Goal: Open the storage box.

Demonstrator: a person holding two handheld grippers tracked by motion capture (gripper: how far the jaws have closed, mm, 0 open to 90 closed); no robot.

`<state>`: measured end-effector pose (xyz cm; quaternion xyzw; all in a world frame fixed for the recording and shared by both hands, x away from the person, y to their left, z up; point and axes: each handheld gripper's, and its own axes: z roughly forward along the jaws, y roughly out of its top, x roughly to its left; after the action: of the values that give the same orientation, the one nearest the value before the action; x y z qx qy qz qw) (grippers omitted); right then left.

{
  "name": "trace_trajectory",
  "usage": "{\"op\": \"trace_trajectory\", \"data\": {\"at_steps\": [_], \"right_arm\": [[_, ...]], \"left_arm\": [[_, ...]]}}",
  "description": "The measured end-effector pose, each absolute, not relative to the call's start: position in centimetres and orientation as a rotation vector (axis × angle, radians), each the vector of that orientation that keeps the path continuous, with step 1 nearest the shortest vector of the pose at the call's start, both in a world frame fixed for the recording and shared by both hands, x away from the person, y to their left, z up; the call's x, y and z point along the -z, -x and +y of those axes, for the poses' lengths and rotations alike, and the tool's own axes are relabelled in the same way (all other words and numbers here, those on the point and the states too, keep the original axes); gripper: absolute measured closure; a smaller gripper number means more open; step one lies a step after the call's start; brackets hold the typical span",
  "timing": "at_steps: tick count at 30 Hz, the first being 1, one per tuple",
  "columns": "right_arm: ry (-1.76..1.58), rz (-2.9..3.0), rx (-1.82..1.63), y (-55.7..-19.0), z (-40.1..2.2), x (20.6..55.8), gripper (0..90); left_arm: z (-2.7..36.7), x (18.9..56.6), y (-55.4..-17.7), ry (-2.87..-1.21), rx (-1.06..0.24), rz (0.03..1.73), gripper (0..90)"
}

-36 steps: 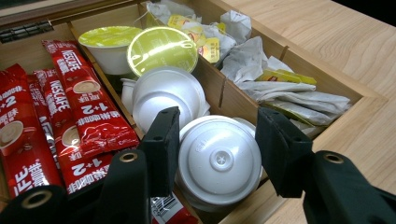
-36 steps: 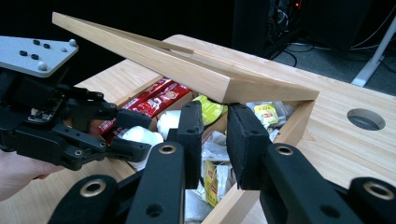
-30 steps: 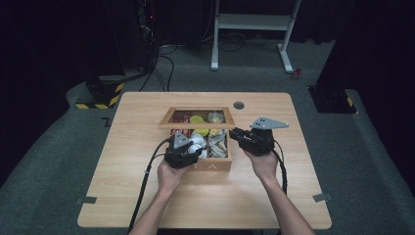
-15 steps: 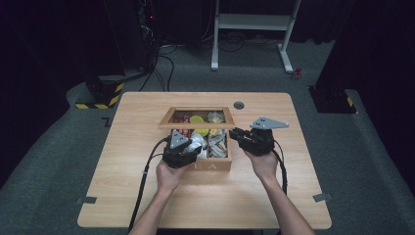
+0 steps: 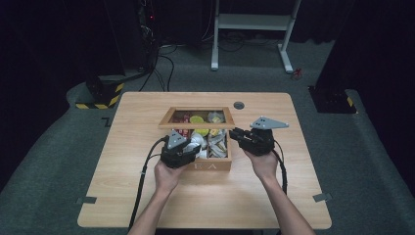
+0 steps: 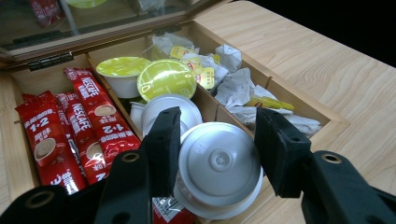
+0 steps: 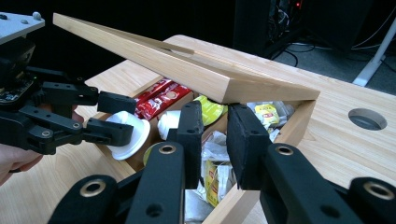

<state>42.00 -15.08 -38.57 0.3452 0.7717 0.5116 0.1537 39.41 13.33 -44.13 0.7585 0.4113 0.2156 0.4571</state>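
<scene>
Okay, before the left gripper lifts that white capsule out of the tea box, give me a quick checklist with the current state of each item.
1. Left gripper jaws either side of the white capsule: ok.
2. Jaws firmly gripping it: cannot tell.
3. Wooden box lid open, leaving room above: ok.
4. Right gripper away from the capsule, over the tea bags: ok.
5. Red sachets outside the jaws: ok.

Probably lab: dark curtains (image 5: 54,44), cables (image 5: 161,63)
</scene>
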Motion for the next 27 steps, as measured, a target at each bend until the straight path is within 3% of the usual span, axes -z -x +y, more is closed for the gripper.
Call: {"op": "trace_trajectory", "data": {"at_steps": [27], "right_arm": [[-0.990, 2.211, -1.470, -42.0, -15.1, 38.5, 75.6]], "left_arm": [[16.0, 42.9, -37.5, -1.865, -0.575, 1.019, 52.7]]}}
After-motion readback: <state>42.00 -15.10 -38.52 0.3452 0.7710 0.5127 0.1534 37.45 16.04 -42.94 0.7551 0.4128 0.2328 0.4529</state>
